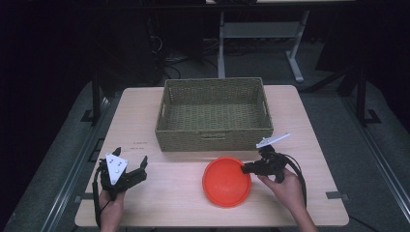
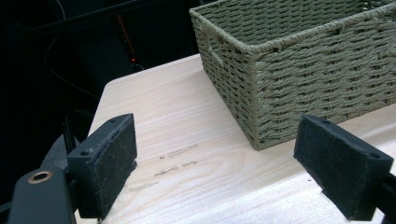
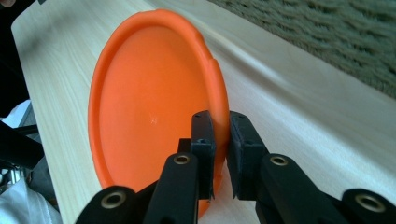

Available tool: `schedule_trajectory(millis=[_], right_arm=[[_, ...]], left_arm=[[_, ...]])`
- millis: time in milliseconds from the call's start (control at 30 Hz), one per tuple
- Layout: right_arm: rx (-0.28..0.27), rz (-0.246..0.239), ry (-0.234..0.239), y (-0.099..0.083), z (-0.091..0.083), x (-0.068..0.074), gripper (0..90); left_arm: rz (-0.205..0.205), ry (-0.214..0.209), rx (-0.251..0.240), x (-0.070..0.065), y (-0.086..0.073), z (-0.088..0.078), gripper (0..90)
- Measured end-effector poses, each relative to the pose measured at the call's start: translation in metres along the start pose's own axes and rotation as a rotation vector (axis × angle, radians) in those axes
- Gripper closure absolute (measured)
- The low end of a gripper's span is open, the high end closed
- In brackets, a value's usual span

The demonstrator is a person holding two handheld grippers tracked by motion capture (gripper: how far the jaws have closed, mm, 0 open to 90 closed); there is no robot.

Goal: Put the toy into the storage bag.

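Observation:
An orange plate [image 1: 226,181] lies on the wooden table [image 1: 159,193] in front of a woven basket [image 1: 214,114]. My right gripper [image 1: 245,168] is shut on the plate's right rim; in the right gripper view the rim of the orange plate [image 3: 149,107] sits pinched between the two black pads [image 3: 204,135]. My left gripper [image 1: 131,162] rests at the table's left front, open, with nothing between its fingers. In the left gripper view its pads [image 2: 108,161] stand wide apart over bare wood, facing the basket's [image 2: 299,70] near corner.
The basket is empty and stands at the table's middle back. The table's left edge [image 2: 100,100] drops to a dark floor. A white desk frame [image 1: 261,34] stands behind the table.

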State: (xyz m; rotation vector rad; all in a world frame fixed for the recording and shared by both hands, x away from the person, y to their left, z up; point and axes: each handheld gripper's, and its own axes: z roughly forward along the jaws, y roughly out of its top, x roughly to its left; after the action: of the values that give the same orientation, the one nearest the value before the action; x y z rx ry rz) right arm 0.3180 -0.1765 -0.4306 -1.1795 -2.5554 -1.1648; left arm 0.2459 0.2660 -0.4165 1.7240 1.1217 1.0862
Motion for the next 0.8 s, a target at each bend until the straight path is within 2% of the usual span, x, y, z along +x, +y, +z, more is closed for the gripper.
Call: schedule_trajectory(millis=[133, 200, 400, 800], right_arm=[[-0.001, -0.020, -0.017, 0.005, -0.003, 0.006, 81.8], [-0.008, -0.020, -0.006, 0.007, -0.006, 0.009, 81.9], [-0.038, -0.041, -0.021, 0.012, -0.023, 0.016, 82.0], [-0.083, -0.058, -0.039, 0.023, -0.050, 0.018, 82.0]], left_arm=[[-0.004, 0.002, 0.001, 0.001, 0.000, 0.000, 12.7], [-0.005, 0.003, 0.000, 0.001, 0.000, 0.000, 12.7], [0.002, 0.003, 0.002, 0.000, 0.000, 0.000, 12.7], [-0.008, 0.004, -0.008, 0.000, 0.000, 0.000, 12.7]])
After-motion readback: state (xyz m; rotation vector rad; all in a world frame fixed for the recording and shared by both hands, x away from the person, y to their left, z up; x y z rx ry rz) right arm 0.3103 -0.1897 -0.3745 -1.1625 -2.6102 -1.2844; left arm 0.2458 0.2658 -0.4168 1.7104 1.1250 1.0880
